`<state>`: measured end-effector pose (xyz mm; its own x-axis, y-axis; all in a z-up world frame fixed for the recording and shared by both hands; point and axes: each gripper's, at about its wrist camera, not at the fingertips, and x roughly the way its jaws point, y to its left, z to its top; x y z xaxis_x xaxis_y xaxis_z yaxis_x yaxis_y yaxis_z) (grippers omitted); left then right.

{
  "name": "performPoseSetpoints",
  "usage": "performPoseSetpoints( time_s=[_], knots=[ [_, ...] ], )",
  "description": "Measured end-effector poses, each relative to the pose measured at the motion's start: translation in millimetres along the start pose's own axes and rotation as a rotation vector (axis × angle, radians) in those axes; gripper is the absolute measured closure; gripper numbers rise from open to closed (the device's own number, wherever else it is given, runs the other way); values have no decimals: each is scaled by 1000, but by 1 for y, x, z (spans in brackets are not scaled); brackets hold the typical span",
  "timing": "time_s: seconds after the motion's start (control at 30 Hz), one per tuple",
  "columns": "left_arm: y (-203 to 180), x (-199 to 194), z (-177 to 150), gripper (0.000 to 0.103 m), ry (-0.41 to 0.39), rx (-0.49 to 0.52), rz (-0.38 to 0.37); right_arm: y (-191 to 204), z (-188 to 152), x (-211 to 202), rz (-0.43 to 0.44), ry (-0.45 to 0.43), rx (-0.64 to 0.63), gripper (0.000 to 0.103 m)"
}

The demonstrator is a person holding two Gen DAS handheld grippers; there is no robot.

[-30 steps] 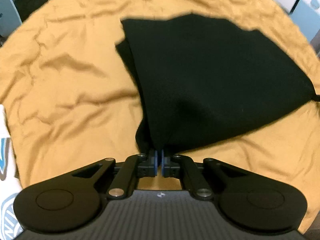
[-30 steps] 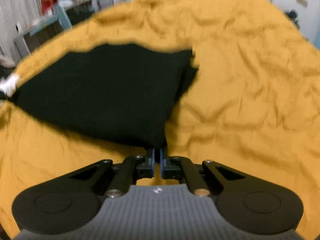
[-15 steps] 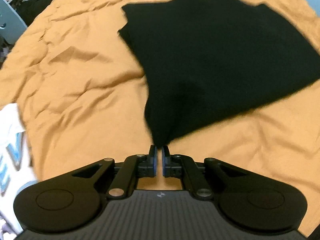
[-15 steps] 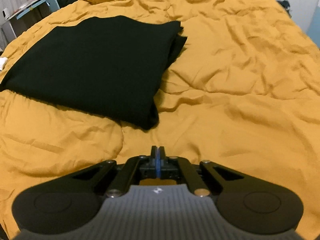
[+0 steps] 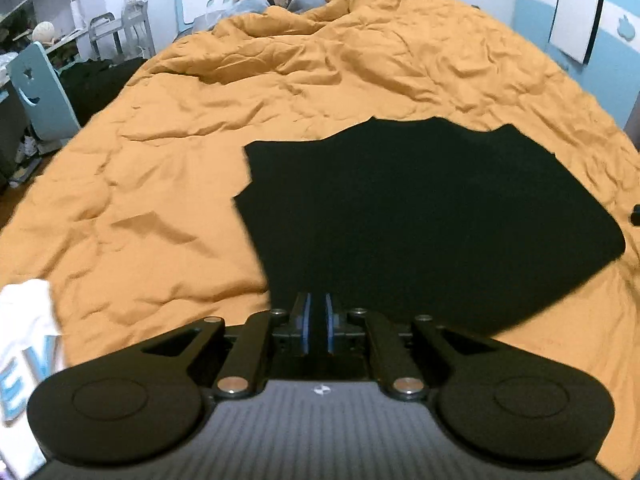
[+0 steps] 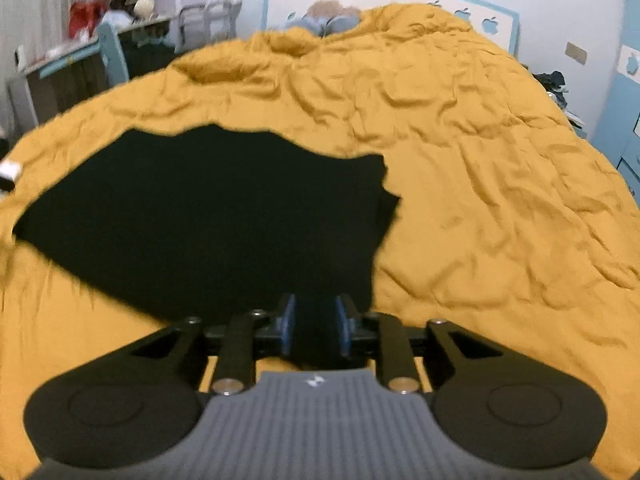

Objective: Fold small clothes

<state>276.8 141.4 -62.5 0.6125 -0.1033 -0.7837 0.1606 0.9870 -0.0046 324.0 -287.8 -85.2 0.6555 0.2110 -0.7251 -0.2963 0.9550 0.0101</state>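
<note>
Both jaws released; black garment (image 5: 420, 220) lies ahead.

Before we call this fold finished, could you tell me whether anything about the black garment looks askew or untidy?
Slightly. The black garment lies folded flat on the orange duvet, but at its right edge a lower layer sticks out past the top one, so the edges don't line up. Nothing looks damaged.
</note>
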Motion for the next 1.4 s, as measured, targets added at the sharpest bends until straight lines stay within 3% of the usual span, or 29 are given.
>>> performPoseSetpoints(
  time_s=[0.13, 0.3, 0.33, 0.43, 0.6, 0.77, 0.9, 1.03, 1.13, 1.23, 1.4],
  knots=[
    [1, 37, -13, 95, 43, -59, 3, 4, -5, 37, -61, 47, 23, 84],
    [25, 67, -51, 97, 94, -127, 59, -23, -49, 67, -108, 148, 114, 84],
    [28, 68, -55, 97, 84, -149, 53, -26, -56, 69, -119, 154, 130, 76],
    [25, 62, -54, 97, 72, -145, 84, -34, -61, 68, -94, 140, 208, 75],
    [11, 48, -55, 97, 70, -101, 158, -35, -58, 58, -103, 143, 204, 75],
    [0, 28, -47, 91, 68, -22, 378, -28, -54, 25, -173, 125, 182, 75],
    [-1, 13, -27, 91, -4, -88, 273, -29, -43, 8, -151, 64, 211, 73],
    [-13, 14, -4, 91, -87, -106, 190, -32, -25, 11, -89, 3, 277, 48],
    [-29, 25, 14, 90, -129, -104, 140, -40, -11, 24, -40, -17, 359, 42],
    [-38, 41, 29, 88, -143, -121, 88, -46, 1, 40, 2, -31, 423, 34],
    [-50, 68, 40, 88, -142, -159, 0, -55, 18, 65, 47, -41, 464, 30]
  ],
)
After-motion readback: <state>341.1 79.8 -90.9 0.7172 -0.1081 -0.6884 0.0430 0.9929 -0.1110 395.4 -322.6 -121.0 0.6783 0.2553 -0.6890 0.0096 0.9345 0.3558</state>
